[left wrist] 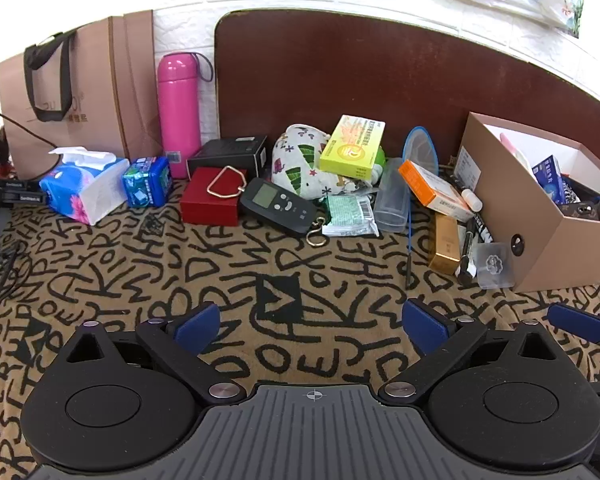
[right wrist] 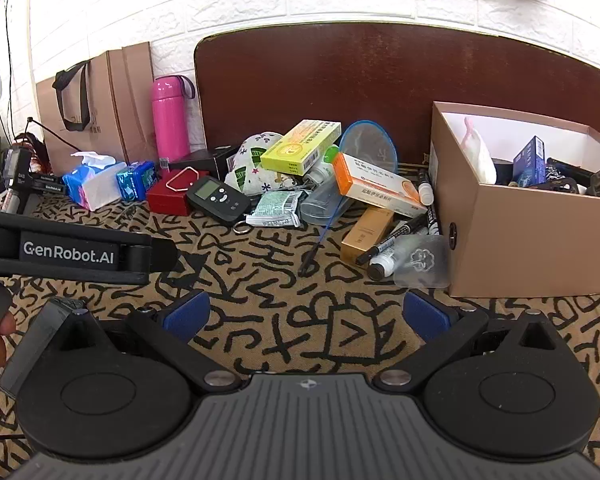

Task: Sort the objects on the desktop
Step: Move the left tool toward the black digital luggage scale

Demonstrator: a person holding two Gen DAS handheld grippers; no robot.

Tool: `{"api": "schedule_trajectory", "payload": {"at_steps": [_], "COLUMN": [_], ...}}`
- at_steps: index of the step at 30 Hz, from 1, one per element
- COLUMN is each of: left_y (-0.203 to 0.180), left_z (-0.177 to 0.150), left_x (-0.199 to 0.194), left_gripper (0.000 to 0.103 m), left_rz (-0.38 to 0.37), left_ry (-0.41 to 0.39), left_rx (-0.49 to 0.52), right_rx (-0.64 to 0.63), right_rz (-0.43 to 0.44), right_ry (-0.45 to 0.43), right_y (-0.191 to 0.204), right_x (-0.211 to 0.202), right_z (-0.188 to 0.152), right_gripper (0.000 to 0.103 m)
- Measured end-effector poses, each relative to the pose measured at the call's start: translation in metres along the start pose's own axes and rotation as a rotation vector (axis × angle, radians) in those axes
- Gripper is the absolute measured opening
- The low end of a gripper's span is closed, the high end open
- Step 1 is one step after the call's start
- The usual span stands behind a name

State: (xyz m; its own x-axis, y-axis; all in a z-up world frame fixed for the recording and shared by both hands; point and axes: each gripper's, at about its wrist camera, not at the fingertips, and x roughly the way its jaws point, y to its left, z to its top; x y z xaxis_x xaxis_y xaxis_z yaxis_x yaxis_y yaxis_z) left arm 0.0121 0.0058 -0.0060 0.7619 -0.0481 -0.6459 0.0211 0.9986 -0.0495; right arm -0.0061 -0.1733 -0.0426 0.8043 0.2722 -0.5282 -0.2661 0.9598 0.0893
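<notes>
Both grippers wide open, empty: left gripper [left wrist: 312, 324], right gripper [right wrist: 306, 316]. Clutter runs 10 to 1 o'clock on the bench; box [right wrist: 540, 236] at 2. Marker [right wrist: 392, 240], long axis toward 1–2 o'clock, lies just beside box; right gripper nearer, my guess.

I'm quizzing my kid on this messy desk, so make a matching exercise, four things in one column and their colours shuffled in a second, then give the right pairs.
Things:
1. thermos bottle
2. small gift box
3. medicine box on the fabric pouch
4. hanging scale

Colours:
A. black
B. yellow-green
C. pink
D. red

Pairs: 1-C, 2-D, 3-B, 4-A
</notes>
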Motion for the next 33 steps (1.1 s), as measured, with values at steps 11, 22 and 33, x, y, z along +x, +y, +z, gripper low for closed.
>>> {"api": "schedule_trajectory", "payload": {"at_steps": [11, 22, 33], "left_y": [0.001, 0.005, 0.006], "left_z": [0.008, 0.016, 0.022], "left_x": [0.015, 0.032, 0.047], "left_gripper": [0.102, 0.102, 0.102], "left_rz": [-0.012, -0.001, 0.003], "left_ry": [0.018, 0.040, 0.058], "left_rx": [-0.004, -0.005, -0.001], "right_rx": [0.003, -0.024, -0.020], "right_rz": [0.009, 0.028, 0.022], "right_ry": [0.033, 0.053, 0.073], "right_y": [0.003, 0.009, 0.008], "right_x": [0.015, 0.036, 0.051], "right_z": [-0.001, 0.006, 0.007], "right_gripper": [0.102, 0.103, 0.103]}}
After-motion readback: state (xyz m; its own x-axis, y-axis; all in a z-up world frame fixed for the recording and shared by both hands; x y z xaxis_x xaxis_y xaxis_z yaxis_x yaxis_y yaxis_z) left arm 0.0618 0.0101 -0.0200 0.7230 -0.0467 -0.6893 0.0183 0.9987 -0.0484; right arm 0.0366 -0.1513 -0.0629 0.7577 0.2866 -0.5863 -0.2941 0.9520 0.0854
